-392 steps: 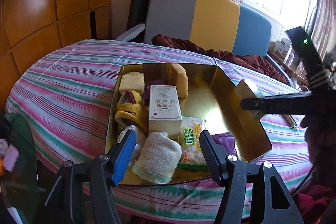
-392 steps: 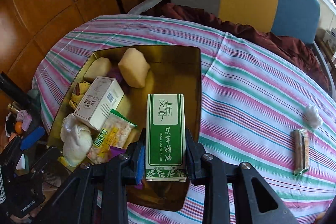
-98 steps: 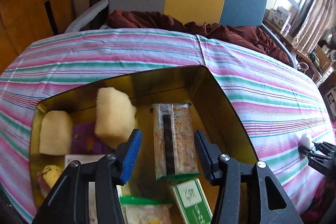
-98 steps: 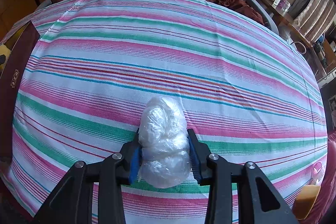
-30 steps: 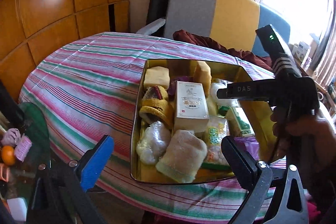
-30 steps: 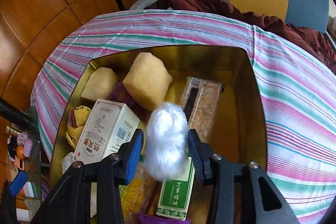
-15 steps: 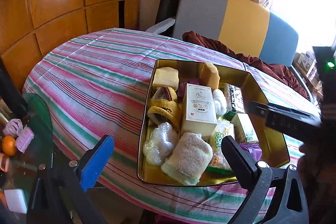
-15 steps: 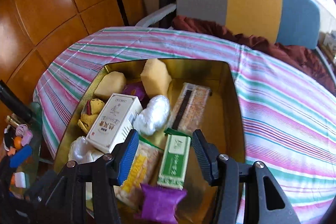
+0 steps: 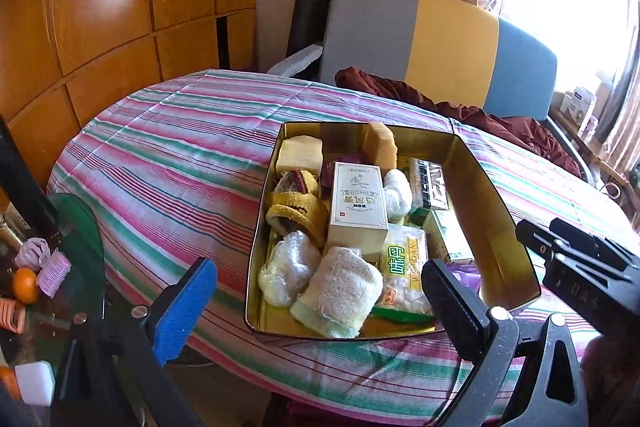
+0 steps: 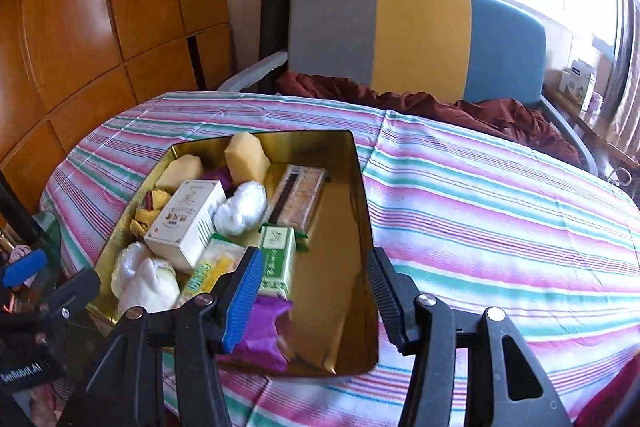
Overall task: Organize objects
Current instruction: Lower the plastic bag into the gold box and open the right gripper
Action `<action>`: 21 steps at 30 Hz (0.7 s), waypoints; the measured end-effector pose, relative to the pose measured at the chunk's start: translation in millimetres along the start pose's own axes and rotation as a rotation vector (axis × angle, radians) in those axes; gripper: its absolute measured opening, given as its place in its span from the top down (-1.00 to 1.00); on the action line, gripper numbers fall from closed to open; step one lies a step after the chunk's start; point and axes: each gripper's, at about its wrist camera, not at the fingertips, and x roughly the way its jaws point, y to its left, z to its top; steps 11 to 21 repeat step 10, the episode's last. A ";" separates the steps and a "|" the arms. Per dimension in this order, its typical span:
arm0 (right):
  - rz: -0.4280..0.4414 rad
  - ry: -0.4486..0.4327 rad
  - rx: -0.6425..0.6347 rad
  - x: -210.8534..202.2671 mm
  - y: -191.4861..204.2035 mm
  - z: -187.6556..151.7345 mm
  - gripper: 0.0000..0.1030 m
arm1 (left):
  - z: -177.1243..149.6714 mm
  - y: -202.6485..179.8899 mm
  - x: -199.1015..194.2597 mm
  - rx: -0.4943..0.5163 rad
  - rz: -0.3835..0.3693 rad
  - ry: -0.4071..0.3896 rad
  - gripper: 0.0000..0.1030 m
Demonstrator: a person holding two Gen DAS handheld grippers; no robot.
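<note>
2 grippers hung over the near edge of a round table, both with jaws apart and nothing between them. In the left wrist view the left gripper [image 9: 316,303] stood wide open at the bottom of the frame, in front of the gold tin [image 9: 496,203] at centre. The right gripper [image 10: 316,291] was likewise released, low in its own view, above the tin's near right corner.

Open room lay mainly on the striped tablecloth [image 10: 500,211], bare across the whole right half of the right wrist view, and on a bare strip of gold floor along the tin's right wall. The tin's left half was packed.

Counted inside: 2 pale yellow sponge blocks [image 9: 300,155] at the far end, 1 white carton [image 9: 358,203] at centre, 1 white plastic wad [image 9: 396,193] just right of it, 1 long snack bar [image 10: 300,195], 1 green-and-white box [image 10: 276,259], 1 purple packet [image 10: 260,327] and 1 rolled towel [image 9: 340,291] near the front.
</note>
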 end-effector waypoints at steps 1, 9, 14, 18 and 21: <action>0.000 0.003 0.001 -0.1 -0.7 -1.9 -0.06 | -0.5 -0.3 -0.8 0.004 0.002 -0.003 -0.99; 0.001 0.007 -0.005 -0.7 0.4 -9.8 -0.06 | -2.8 -1.3 -5.4 0.010 0.020 -0.029 -0.99; 0.000 0.003 -0.008 -1.0 1.2 -9.7 -0.06 | -3.0 -1.0 -6.4 0.011 0.026 -0.034 -0.99; 0.000 0.003 -0.008 -1.0 1.2 -9.7 -0.06 | -3.0 -1.0 -6.4 0.011 0.026 -0.034 -0.99; 0.000 0.003 -0.008 -1.0 1.2 -9.7 -0.06 | -3.0 -1.0 -6.4 0.011 0.026 -0.034 -0.99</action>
